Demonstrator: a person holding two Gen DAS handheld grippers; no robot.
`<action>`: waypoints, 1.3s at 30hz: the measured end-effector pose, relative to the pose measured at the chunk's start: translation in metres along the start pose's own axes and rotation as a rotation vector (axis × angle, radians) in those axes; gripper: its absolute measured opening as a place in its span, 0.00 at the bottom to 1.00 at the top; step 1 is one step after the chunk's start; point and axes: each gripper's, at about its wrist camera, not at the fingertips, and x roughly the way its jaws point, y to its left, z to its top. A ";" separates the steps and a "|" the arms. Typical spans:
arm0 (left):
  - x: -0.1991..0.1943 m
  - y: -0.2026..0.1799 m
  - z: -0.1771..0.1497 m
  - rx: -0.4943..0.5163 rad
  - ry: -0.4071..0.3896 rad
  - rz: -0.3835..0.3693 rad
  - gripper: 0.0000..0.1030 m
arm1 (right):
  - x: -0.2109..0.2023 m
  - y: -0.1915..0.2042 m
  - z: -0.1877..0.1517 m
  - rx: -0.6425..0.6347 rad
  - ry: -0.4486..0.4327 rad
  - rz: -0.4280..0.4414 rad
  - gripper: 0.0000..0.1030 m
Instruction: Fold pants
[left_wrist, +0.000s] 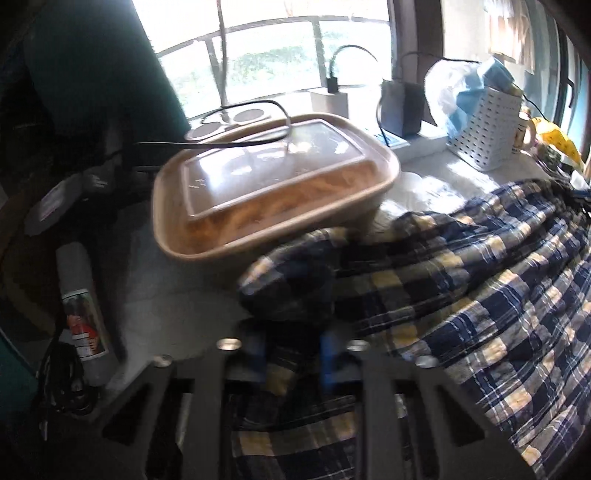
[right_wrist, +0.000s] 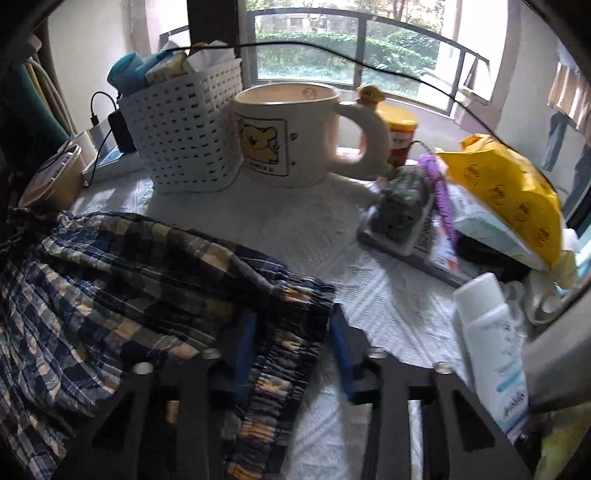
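The blue, black and yellow plaid pants (left_wrist: 461, 280) lie bunched on a white cloth-covered table (right_wrist: 303, 221). In the left wrist view my left gripper (left_wrist: 291, 354) is shut on a fold of the plaid cloth, which bulges up in front of the blue pads. In the right wrist view the pants (right_wrist: 110, 266) spread to the left, and my right gripper (right_wrist: 291, 336) is shut on their gathered elastic waistband (right_wrist: 277, 373), which hangs down between the blue fingers (right_wrist: 341, 347).
A tan lidded food container (left_wrist: 273, 184) sits just beyond the left gripper. A white basket (right_wrist: 181, 136), a big bear mug (right_wrist: 295, 136), a yellow bag (right_wrist: 506, 188), a plant tray (right_wrist: 399, 210) and a white bottle (right_wrist: 491, 350) crowd the table. A can (left_wrist: 83, 314) lies at left.
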 end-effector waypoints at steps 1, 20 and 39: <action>-0.001 -0.003 0.001 0.015 -0.012 -0.002 0.11 | -0.002 0.003 0.001 -0.019 -0.007 -0.012 0.28; -0.083 -0.017 -0.012 -0.033 -0.157 -0.069 0.68 | -0.095 -0.005 -0.016 -0.020 -0.191 -0.148 0.83; -0.143 -0.066 -0.183 -0.154 -0.013 -0.304 0.81 | -0.196 -0.005 -0.179 0.097 -0.241 -0.160 0.83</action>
